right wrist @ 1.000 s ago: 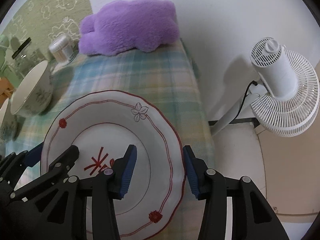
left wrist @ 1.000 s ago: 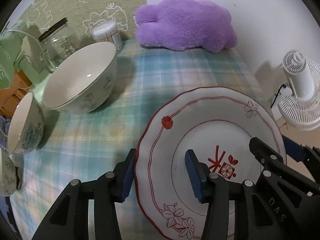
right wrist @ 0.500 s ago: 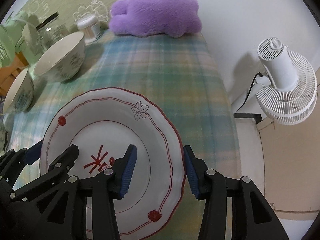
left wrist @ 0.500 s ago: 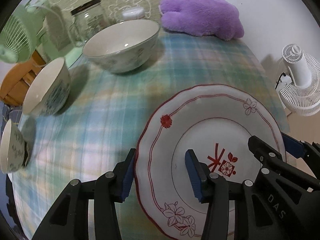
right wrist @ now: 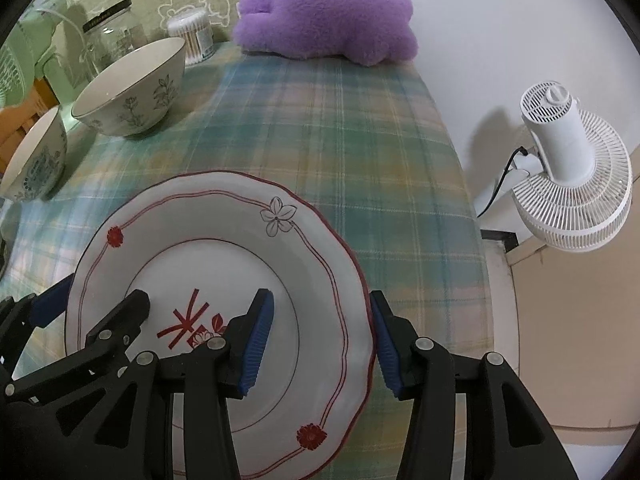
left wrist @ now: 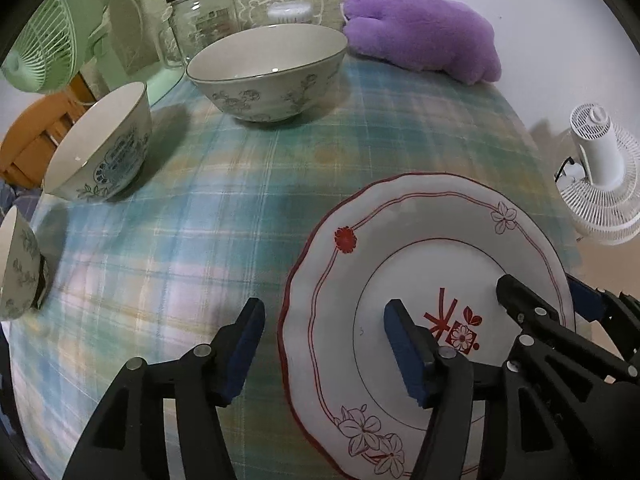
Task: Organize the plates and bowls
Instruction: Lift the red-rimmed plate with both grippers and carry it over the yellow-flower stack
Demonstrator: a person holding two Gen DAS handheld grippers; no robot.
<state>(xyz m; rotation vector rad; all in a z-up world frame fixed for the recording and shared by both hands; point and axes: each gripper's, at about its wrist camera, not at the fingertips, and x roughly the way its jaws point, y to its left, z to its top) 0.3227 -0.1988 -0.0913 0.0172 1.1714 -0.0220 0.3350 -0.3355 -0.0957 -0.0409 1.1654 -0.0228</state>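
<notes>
A white plate point(left wrist: 420, 240) with red trim and flower prints lies low over the checked tablecloth, near the table's right edge. My left gripper point(left wrist: 324, 312) straddles its left rim with jaws opening. Its outer pad point(left wrist: 244, 344) stands clear of the rim, and its inner pad rests over the plate's well. My right gripper point(right wrist: 320, 298) is shut across the plate's point(right wrist: 200, 240) right rim, one pad inside and one against the outer edge. Three patterned bowls stand to the left: a large bowl point(left wrist: 272, 80), a medium bowl point(left wrist: 100, 148) and a small bowl point(left wrist: 16, 268).
A purple plush toy point(left wrist: 424, 32) lies at the table's far end. A glass jar point(left wrist: 200, 20), a cotton swab tub point(right wrist: 192, 36) and a green fan point(left wrist: 44, 48) stand behind the bowls. A white fan point(right wrist: 568, 168) stands on the floor beyond the right table edge point(right wrist: 468, 208).
Both grippers and the plate have drawn back from the plush toy, bringing all three bowls into view. The left gripper's jaws have widened and its outer pad has come off the rim.
</notes>
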